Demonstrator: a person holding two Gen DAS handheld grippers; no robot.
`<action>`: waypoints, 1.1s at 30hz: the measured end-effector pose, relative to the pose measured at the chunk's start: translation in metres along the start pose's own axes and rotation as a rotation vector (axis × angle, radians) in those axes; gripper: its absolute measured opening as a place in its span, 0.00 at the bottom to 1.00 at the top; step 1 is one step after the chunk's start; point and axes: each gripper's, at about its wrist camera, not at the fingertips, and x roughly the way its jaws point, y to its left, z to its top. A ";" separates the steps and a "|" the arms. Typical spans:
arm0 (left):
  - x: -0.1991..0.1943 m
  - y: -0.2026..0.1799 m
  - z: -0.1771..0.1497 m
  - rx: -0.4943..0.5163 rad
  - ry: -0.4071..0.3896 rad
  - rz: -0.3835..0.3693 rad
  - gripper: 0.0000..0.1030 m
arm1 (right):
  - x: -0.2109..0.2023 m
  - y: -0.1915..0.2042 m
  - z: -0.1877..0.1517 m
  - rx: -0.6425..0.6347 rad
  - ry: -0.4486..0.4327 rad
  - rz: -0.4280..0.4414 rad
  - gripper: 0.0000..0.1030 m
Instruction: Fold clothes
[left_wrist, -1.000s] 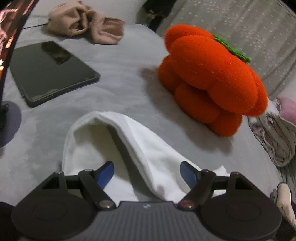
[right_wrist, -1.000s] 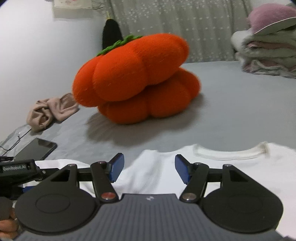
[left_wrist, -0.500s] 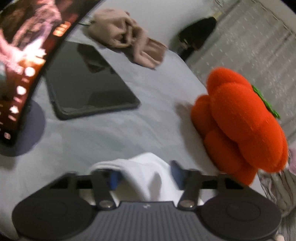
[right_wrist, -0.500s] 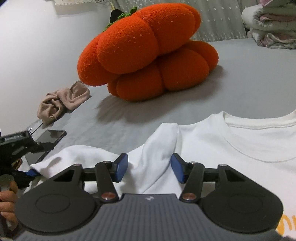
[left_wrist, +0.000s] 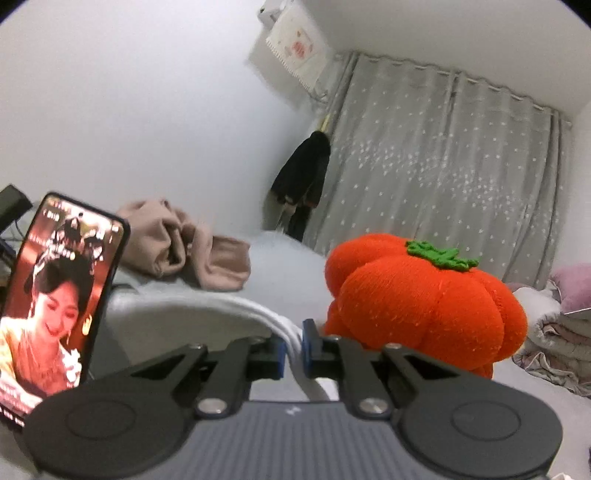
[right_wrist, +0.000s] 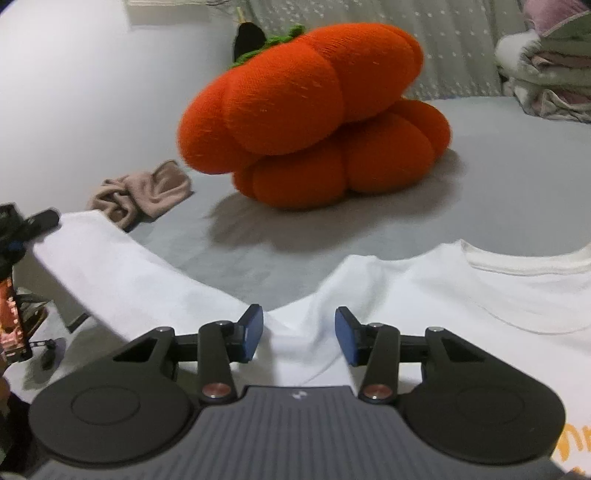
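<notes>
A white T-shirt (right_wrist: 424, 291) lies on the grey bed, collar at the right. My left gripper (left_wrist: 293, 343) is shut on the end of its sleeve (left_wrist: 207, 317) and holds it lifted off the bed. In the right wrist view the raised sleeve (right_wrist: 122, 269) stretches left to the left gripper (right_wrist: 22, 229) at the frame's edge. My right gripper (right_wrist: 299, 338) is open, its blue pads (right_wrist: 253, 334) either side of the shirt's shoulder area, low over the fabric.
A big orange pumpkin cushion (right_wrist: 314, 114) sits behind the shirt. A crumpled beige garment (right_wrist: 144, 192) lies by the wall. A phone (left_wrist: 55, 295) on a stand plays video at the left. Folded bedding (right_wrist: 546, 74) is stacked at the far right.
My left gripper closed on the sleeve end and lifted it, tilting up from the bed. My right gripper moved a little forward over the shirt's shoulder and stayed open.
</notes>
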 end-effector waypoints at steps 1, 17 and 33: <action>0.000 0.002 0.000 -0.012 0.000 -0.005 0.09 | 0.001 0.005 -0.002 -0.017 0.006 0.008 0.46; -0.012 0.007 0.017 0.005 -0.097 -0.005 0.12 | 0.056 0.080 -0.013 -0.091 0.121 0.127 0.44; -0.013 0.024 0.030 -0.050 -0.063 0.017 0.27 | 0.079 0.140 -0.021 -0.103 0.176 0.388 0.45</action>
